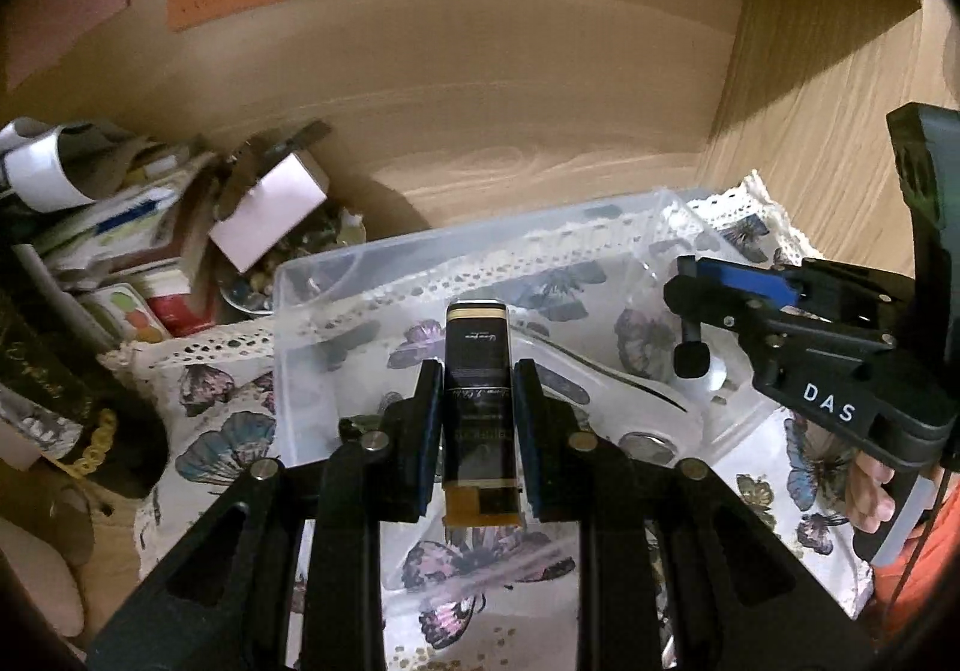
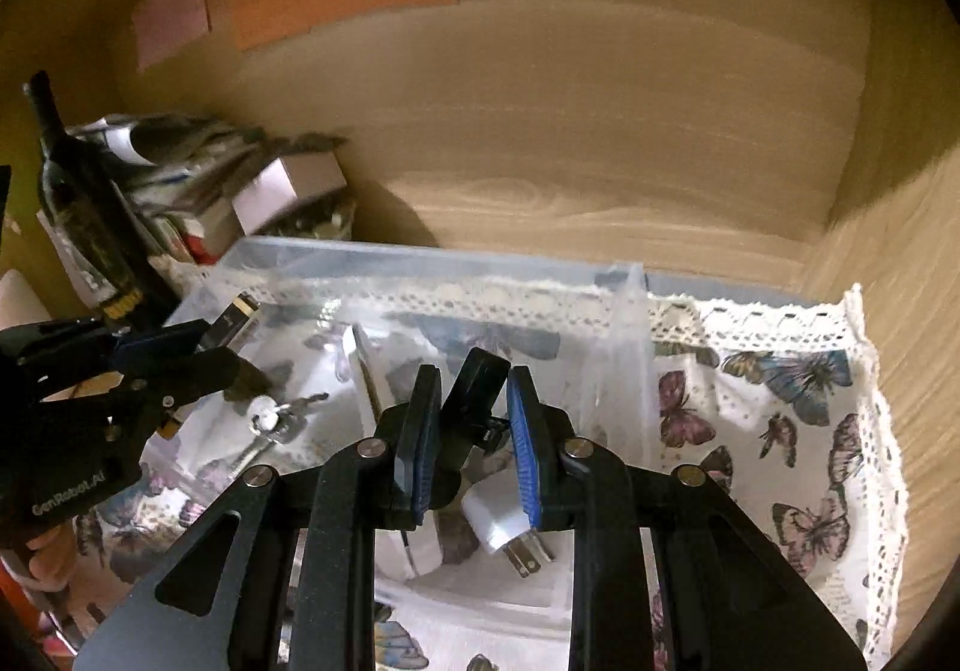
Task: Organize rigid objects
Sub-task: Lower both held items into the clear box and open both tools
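Clear plastic makes up the bin [image 1: 336,275] that both grippers hang over; it sits on a butterfly-print cloth [image 2: 798,431] with a lace edge, inside a wooden alcove.

The left gripper [image 1: 477,419] has its jaws clenched on a slim black-and-gold lighter-like case [image 1: 477,371], held lengthwise and pointing toward 12 o'clock above the bin's near half. The right gripper [image 2: 474,431] has its jaws clamped on a small black object [image 2: 477,389] that I cannot identify for certain; it sticks up between the blue pads.

Several pieces already lie in the bin: a white plug adapter [image 2: 501,521] with its prongs toward 5 o'clock, directly below the right gripper, a bunch of keys [image 2: 276,419] at about 9 o'clock from that gripper, and a white strap-like item [image 1: 630,401] partly hidden.

My reading is that the sorting is well underway, perhaps past the middle: some rigid things are in, and two more are carried above the bin but not yet let go. Still to do is setting both down inside. The jumble of boxes and papers [image 1: 180,227] at 10 o'clock beside the bin, and a dark bottle [image 2: 78,203], look outside the job, though I cannot tell.
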The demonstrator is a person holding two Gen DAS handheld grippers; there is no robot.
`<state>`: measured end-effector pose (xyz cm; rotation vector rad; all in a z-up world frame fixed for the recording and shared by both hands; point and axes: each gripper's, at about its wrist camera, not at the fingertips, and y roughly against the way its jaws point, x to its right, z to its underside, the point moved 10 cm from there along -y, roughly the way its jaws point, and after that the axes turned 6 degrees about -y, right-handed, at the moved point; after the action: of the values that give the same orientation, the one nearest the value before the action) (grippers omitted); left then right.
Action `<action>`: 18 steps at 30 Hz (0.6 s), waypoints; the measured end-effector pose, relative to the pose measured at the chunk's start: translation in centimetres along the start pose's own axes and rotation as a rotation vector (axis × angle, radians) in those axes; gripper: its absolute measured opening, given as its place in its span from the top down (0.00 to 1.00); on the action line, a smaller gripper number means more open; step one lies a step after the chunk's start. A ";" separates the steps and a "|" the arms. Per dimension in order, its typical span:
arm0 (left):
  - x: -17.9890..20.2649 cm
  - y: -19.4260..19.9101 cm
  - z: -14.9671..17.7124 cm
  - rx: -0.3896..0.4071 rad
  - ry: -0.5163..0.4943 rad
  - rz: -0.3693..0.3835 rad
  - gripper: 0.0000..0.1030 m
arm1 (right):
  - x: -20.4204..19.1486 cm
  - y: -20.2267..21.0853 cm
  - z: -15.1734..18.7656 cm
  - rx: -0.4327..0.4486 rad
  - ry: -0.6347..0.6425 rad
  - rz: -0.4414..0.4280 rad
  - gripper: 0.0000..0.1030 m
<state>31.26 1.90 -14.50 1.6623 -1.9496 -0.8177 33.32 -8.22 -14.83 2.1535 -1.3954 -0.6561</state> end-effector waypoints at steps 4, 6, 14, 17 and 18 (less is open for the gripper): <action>0.0 -1.1 0.2 -0.035 0.013 0.000 0.78 | 0.2 -0.7 0.1 -0.012 0.012 0.018 0.79; 0.1 -1.1 0.3 -0.045 0.018 -0.002 0.78 | 0.1 -0.6 0.2 -0.022 0.025 0.026 0.76; 0.1 2.5 0.3 0.017 -0.002 -0.030 0.51 | -0.7 3.1 -0.7 0.053 0.038 0.004 0.64; 0.0 4.0 0.7 0.040 -0.009 -0.047 0.42 | -1.1 5.0 -0.5 0.083 0.042 -0.012 0.57; 0.0 4.5 1.0 0.048 -0.012 -0.054 0.41 | -1.3 5.7 -0.2 0.091 0.047 -0.016 0.54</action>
<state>27.35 2.49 -12.06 1.7486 -1.9546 -0.8088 29.03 -9.00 -10.90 2.2377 -1.4091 -0.5542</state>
